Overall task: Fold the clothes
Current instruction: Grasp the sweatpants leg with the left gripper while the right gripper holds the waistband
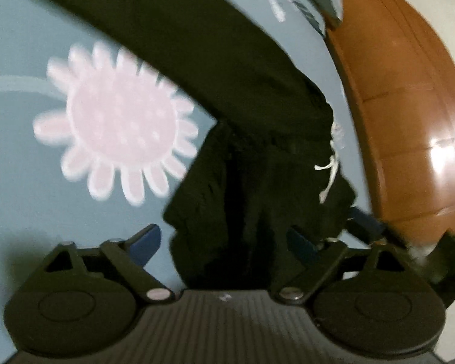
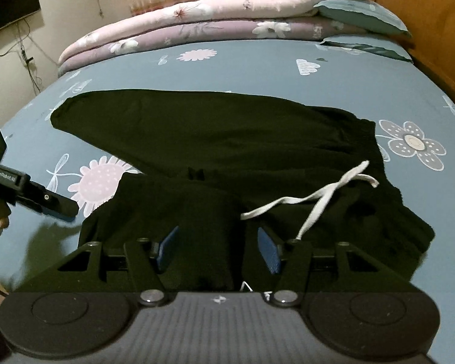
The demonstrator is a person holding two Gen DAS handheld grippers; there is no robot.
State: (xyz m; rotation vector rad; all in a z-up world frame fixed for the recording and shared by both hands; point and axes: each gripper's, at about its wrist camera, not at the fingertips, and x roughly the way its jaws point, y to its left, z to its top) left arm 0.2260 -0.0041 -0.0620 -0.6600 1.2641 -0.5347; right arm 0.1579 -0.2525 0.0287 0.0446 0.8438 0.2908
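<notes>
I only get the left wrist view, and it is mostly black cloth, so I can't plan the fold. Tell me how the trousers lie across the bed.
Observer: In the right wrist view, the black drawstring trousers lie on the blue flowered bedsheet, with one leg stretched flat toward the left.
Operator: Locate the cord.
Observer: The white drawstring trails loose over the top of the cloth near the waistband.
Operator: Report the right gripper.
Observer: The right gripper has a hump of the cloth between its pads. I cannot tell whether it pinches the cloth.
</notes>
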